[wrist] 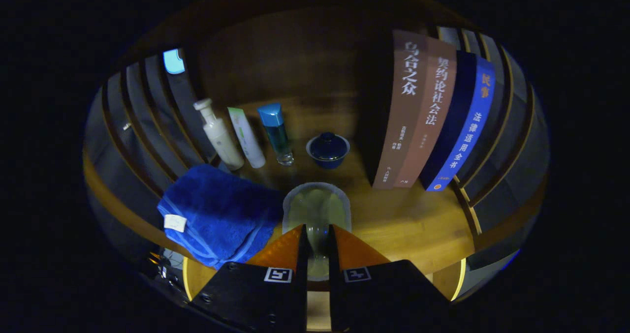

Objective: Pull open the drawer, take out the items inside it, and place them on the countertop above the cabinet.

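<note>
My gripper (317,230) is shut on the near wall of a pale, translucent glass cup (317,202), which sits upright between and just ahead of the fingers. The cup is over or on the wooden countertop (408,225); I cannot tell whether it touches the wood. A folded blue towel (216,215) lies right beside the cup on its left. Beyond the fingers a small dark blue lidded cup (328,149) stands on the countertop.
Behind the towel stand a white pump bottle (218,135), a white tube (246,137) and a blue-capped bottle (276,132) in a row. Several upright books (433,116) stand to the right of the lidded cup. Slatted panels flank the countertop on both sides.
</note>
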A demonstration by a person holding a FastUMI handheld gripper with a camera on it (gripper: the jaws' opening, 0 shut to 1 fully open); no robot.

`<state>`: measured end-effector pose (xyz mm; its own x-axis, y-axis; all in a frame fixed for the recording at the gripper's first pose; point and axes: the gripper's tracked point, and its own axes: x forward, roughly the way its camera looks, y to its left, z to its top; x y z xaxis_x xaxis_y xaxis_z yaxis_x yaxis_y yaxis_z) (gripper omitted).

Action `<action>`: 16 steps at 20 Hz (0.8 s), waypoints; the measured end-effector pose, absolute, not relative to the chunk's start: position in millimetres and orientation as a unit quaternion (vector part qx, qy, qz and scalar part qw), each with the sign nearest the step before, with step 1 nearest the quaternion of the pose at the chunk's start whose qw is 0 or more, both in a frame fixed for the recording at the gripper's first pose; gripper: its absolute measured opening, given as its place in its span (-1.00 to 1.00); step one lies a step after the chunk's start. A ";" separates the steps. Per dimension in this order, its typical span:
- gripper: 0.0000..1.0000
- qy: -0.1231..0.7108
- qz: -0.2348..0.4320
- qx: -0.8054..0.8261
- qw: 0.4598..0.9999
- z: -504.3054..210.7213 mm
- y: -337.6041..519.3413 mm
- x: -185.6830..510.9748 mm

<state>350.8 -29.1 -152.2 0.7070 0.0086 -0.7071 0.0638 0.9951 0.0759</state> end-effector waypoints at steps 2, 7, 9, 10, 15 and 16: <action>-0.54 0.400 -0.017 0.046 0.915 -163.3 -26.9 355.9; 0.25 0.392 -0.018 0.053 0.918 -167.7 -24.5 362.9; 0.96 0.391 -0.020 0.048 0.919 -162.9 -26.2 355.7; 1.00 0.386 -0.020 0.049 0.921 -160.4 -26.0 351.8; 1.00 0.335 -0.016 0.068 0.940 -137.0 -18.9 311.5; 1.00 0.318 -0.015 0.071 0.945 -130.0 -16.8 298.6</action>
